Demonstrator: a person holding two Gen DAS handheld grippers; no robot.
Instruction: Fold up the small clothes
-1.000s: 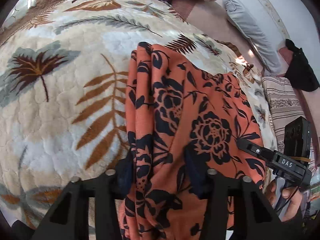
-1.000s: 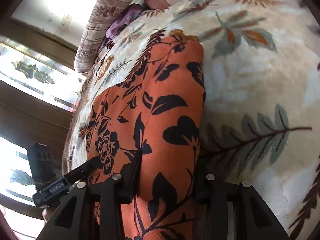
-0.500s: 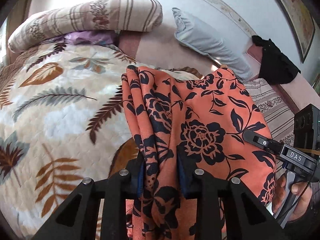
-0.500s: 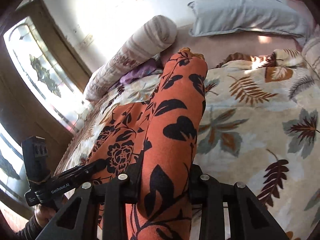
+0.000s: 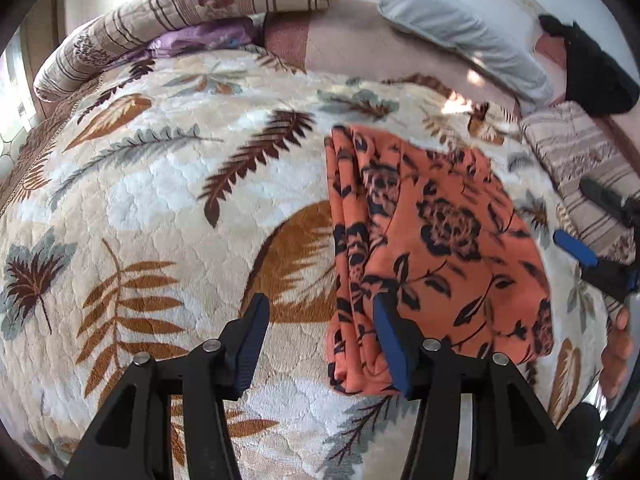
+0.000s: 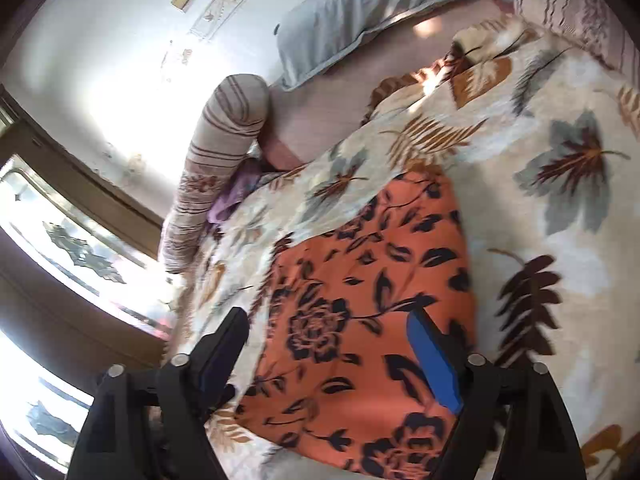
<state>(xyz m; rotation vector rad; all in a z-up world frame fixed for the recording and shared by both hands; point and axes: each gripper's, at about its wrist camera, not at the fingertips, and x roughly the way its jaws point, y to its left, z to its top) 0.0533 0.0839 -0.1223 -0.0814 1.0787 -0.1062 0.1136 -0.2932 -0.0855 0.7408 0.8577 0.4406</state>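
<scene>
The orange cloth garment printed with black flowers (image 5: 436, 240) lies folded on the bed, on a plush cream blanket patterned with brown and grey leaves (image 5: 168, 208), towards the side where a striped bolster (image 5: 580, 160) rests. It reads as light, soft and limp: it would sag wherever it is unsupported, and the stacked layers look likely to slide over each other on the fluffy pile if dragged by one corner. The left edge, as the left wrist view shows it, is a thick bundle of several layered folds (image 5: 344, 216), and that bundle or the near corners look like the best places to pinch, since a claw there would catch every layer at once. The left claw (image 5: 320, 344) has just been opening and now stands at a middling spread above the near edge, one blue pad over the cloth and the other over bare blanket, pressing on nothing. The right claw (image 6: 332, 352) has likewise just been opening and stands wide over the garment (image 6: 372, 308), its pads clear of the fabric. The garment's long axis runs away from both cameras towards the head of the bed, where a pale grey pillow (image 6: 360, 12) lies, with its narrower end farthest off.
</scene>
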